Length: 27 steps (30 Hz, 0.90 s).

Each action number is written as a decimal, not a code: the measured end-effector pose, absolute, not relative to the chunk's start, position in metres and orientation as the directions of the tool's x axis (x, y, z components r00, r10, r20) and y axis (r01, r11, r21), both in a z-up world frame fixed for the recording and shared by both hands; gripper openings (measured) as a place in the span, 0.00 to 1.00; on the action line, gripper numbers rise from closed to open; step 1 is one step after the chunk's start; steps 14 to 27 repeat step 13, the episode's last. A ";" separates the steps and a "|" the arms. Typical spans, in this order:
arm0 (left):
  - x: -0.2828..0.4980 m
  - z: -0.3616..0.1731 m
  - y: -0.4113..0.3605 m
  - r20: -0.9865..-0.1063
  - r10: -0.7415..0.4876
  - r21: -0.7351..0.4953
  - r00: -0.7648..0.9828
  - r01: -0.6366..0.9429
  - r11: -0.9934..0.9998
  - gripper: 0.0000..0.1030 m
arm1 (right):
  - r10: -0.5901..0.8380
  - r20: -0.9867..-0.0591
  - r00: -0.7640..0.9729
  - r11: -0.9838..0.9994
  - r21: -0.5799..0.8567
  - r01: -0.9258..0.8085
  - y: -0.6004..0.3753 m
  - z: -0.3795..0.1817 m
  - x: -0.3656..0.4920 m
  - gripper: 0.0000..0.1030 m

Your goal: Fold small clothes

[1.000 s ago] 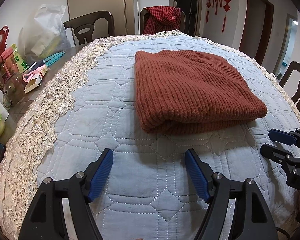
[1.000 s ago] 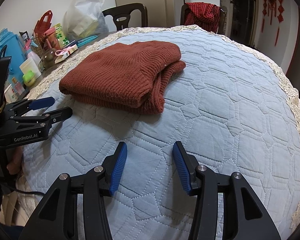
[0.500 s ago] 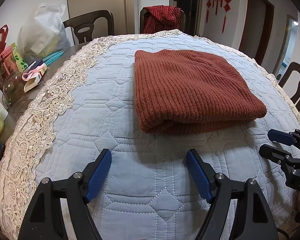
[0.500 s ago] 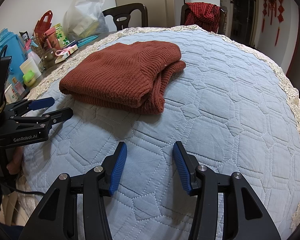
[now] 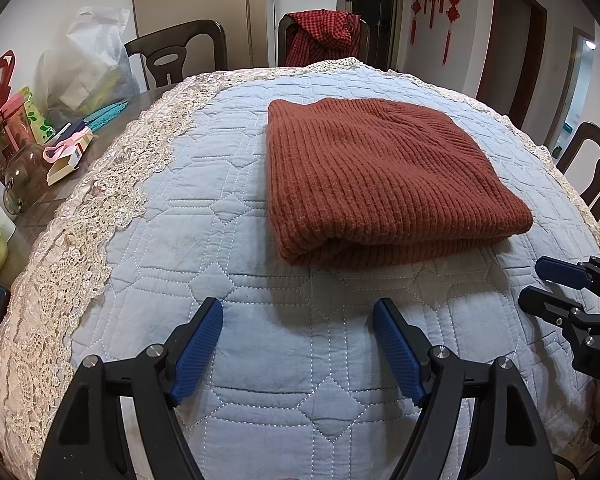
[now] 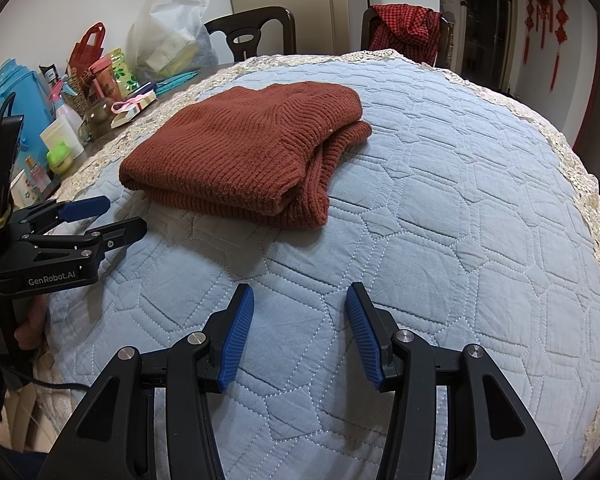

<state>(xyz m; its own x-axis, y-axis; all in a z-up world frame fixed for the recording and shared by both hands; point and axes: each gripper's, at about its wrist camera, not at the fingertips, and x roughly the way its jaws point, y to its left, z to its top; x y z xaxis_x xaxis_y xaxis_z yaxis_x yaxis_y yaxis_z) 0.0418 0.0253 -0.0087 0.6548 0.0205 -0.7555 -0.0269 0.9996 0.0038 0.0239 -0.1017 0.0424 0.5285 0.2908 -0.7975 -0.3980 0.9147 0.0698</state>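
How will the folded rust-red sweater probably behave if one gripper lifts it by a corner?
The sweater is soft ribbed knit, so it would likely droop. Its loose stacked layers may unfold. On the quilted cover it would probably drag rather than slide.

Bare quilted pale-blue table cover (image 5: 228, 208) is seen on all sides of the folded rust-red ribbed knit sweater (image 5: 380, 184), the only thing lying on it. The near strip, between sweater and both open-jawed grippers, is unobstructed. A broad free stretch is offered right of the sweater (image 6: 480, 200). The left margin, past the cream lace border (image 5: 100, 208), is crowded by a glass jar (image 5: 24, 180), a white plastic bag (image 5: 84, 64) and small cartons. Dark wooden chairs (image 5: 180, 52) are ranged along the far edge.
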 end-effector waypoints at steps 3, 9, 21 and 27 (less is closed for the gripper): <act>0.042 -0.009 0.025 -0.756 0.022 0.007 0.654 -0.025 1.000 0.77 | 0.293 -0.797 0.528 0.915 0.073 -0.398 -0.101 0.043 0.023 0.48; 0.042 -0.009 0.025 -0.756 0.022 0.007 0.655 -0.025 1.000 0.77 | 0.295 -0.797 0.527 0.914 0.075 -0.398 -0.101 0.043 0.023 0.48; 0.042 -0.009 0.025 -0.756 0.022 0.007 0.654 -0.025 1.000 0.78 | 0.295 -0.797 0.527 0.914 0.075 -0.398 -0.101 0.043 0.023 0.48; 0.042 -0.009 0.025 -0.756 0.022 0.007 0.654 -0.025 1.000 0.78 | 0.295 -0.797 0.527 0.914 0.075 -0.398 -0.101 0.043 0.023 0.48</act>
